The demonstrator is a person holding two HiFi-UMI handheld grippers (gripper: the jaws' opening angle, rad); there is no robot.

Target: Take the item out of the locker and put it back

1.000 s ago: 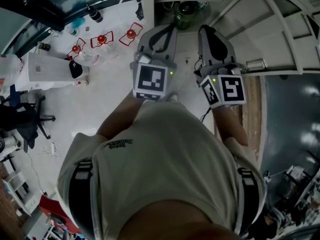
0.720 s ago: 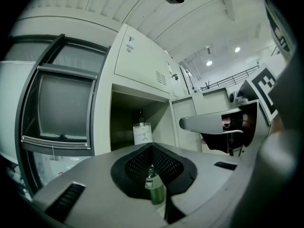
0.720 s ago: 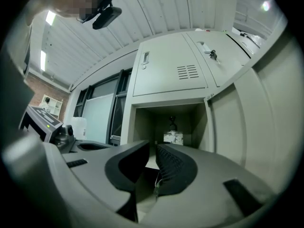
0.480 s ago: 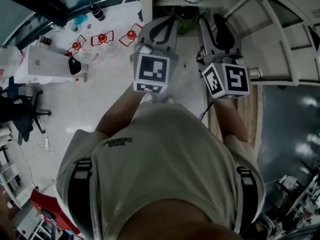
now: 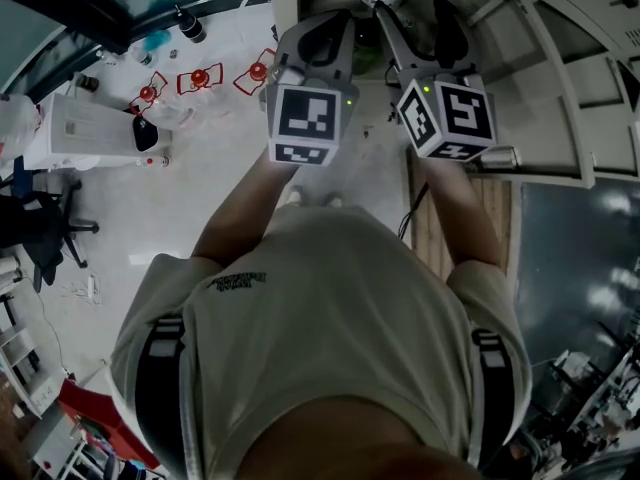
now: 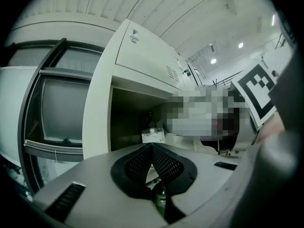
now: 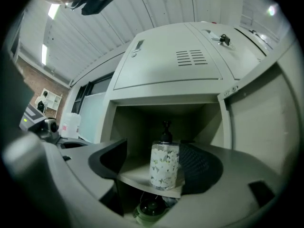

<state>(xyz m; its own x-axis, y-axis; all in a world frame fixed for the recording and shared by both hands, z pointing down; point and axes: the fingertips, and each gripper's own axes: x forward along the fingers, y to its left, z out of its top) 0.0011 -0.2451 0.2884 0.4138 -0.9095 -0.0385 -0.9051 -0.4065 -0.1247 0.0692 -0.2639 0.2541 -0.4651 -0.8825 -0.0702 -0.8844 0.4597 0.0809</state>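
Two grippers point level at the open locker [image 7: 166, 65]: the left gripper [image 6: 152, 147] has its jaws pressed together on nothing, the pump bottle [image 7: 165, 165] showing small beyond their tip. Further right, that bottle stands upright at the front edge of the upper shelf [image 7: 133, 175], long axis vertical, framed in the gap of the right gripper [image 5: 410, 10], whose jaws have just been opening and stand wide with nothing gripped, the bottle nearer the right-hand pad. By this reading the right gripper is the nearer one, and a straight push forward should bring its jaws astride the bottle.
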